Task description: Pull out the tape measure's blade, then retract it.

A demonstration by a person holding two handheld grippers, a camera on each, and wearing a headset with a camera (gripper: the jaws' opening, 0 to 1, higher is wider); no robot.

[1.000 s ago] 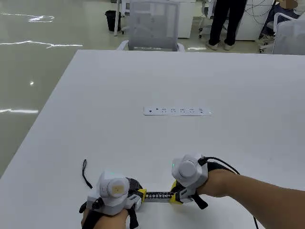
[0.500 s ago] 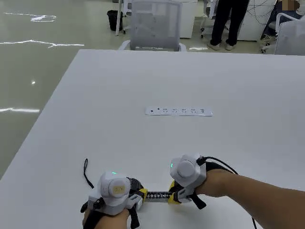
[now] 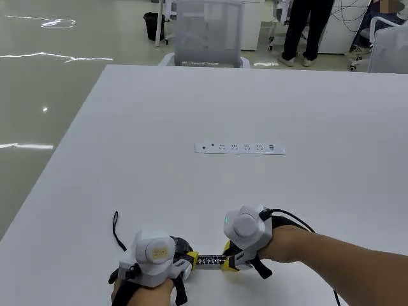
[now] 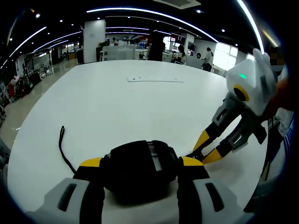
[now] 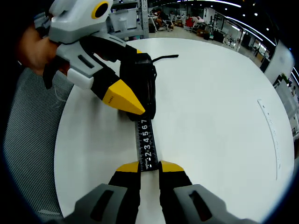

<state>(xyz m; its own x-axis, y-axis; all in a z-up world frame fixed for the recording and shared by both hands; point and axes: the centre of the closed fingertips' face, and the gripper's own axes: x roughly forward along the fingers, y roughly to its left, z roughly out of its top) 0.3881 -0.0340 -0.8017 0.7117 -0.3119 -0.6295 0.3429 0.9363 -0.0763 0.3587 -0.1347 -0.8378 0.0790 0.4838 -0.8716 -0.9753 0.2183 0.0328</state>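
On the white table, near its front edge, a black wrist strap trailed off to the left of the tape measure. My left gripper had its jaws closed against the two sides of the tape measure, holding it on the tabletop. From its mouth the blade ran a short way out to the right, lying flat, its long axis set left to right, with numbers up to 7 showing. My right gripper was pinched tight on the blade's free end. Farther back lay a power strip.
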